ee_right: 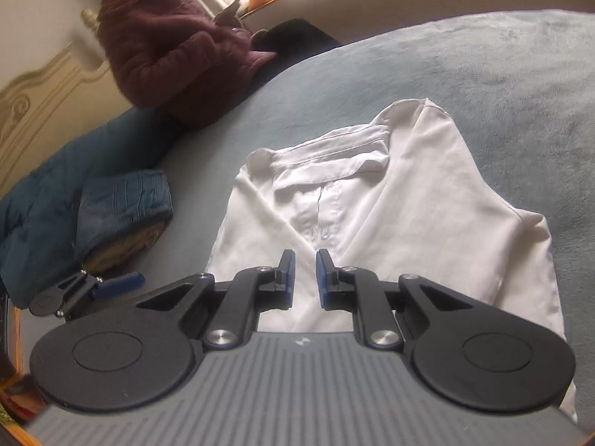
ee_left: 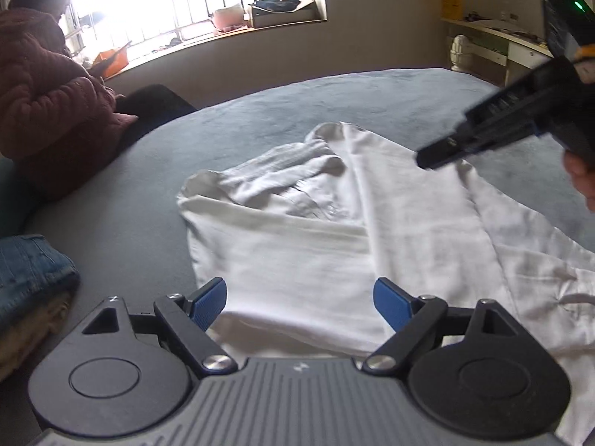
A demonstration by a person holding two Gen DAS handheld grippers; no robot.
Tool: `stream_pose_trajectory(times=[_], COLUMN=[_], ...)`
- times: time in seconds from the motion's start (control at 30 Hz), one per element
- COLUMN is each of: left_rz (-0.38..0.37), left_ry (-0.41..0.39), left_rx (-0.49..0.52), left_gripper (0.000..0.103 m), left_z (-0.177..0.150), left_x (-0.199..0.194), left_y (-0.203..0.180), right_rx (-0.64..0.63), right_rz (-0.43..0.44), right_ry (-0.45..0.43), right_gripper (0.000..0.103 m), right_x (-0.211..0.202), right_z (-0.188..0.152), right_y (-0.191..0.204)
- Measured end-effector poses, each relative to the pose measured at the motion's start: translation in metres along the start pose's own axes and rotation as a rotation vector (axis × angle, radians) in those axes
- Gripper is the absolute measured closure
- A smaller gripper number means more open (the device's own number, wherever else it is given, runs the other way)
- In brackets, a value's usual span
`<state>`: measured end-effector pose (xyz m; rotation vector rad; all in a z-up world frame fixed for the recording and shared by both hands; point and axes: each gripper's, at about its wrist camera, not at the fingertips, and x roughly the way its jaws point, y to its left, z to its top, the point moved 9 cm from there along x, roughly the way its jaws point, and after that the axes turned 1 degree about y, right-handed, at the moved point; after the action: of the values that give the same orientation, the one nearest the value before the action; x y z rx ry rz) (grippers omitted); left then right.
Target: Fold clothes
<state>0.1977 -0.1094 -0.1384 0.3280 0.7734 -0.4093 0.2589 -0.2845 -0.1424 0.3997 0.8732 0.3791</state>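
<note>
Left tool [ee_left: 300,303] is being held wide open, empty, over the shirt's near hem. Right tool [ee_right: 305,273] is being kept nearly closed, gripping nothing. White shirt [ee_right: 390,200] is lying on the grey fleece bed [ee_right: 465,74], sides folded in, collar at 12 o'clock. Thin, limp, light woven cotton is being judged; hem corners are to be pinched, layers likely slipping.

White collared cotton shirt [ee_right: 390,200], collar up and buttoned, sides folded inward across the front, lying flat on grey-blue bedspread [ee_right: 483,67]
</note>
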Motion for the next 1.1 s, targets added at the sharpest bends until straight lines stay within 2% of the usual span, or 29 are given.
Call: stream_pose_trajectory(times=[0.1, 0.27, 0.33, 0.47, 0.5, 0.63, 0.8, 0.97, 1.1], left_rz=[0.031, 0.073, 0.057, 0.041, 0.041, 0.046, 0.068, 0.084, 0.093], left_ry=[-0.027, -0.128, -0.144, -0.144, -0.139, -0.098, -0.034, 0.032, 0.027], left_rx=[0.016, -0.072, -0.122, -0.21, -0.229, -0.277, -0.277, -0.293, -0.276], left_gripper=[0.017, 0.029, 0.041, 0.058, 0.065, 0.081, 0.086, 0.087, 0.087], left_z=[0.004, 0.032, 0.045, 0.069, 0.074, 0.087, 0.085, 0.067, 0.063], left_x=[0.011, 0.037, 0.054, 0.095, 0.106, 0.149, 0.184, 0.2, 0.199], left_y=[-0.002, 0.022, 0.033, 0.055, 0.06, 0.073, 0.078, 0.081, 0.082], right_rx=[-0.008, 0.009, 0.018, 0.021, 0.024, 0.025, 0.016, -0.061, -0.115], right_rz=[-0.033, -0.093, -0.094, -0.095, -0.096, -0.118, -0.118, -0.151, -0.157], right_ry=[-0.006, -0.023, -0.019, -0.022, -0.022, -0.019, -0.006, 0.047, 0.039], right_gripper=[0.091, 0.091, 0.093, 0.094, 0.094, 0.097, 0.099, 0.1, 0.102], right_x=[0.003, 0.041, 0.058, 0.088, 0.096, 0.125, 0.151, 0.171, 0.175], right_z=[0.005, 0.036, 0.044, 0.057, 0.06, 0.073, 0.083, 0.069, 0.062], right_y=[0.001, -0.014, -0.018, -0.026, -0.029, -0.041, -0.054, -0.065, -0.066])
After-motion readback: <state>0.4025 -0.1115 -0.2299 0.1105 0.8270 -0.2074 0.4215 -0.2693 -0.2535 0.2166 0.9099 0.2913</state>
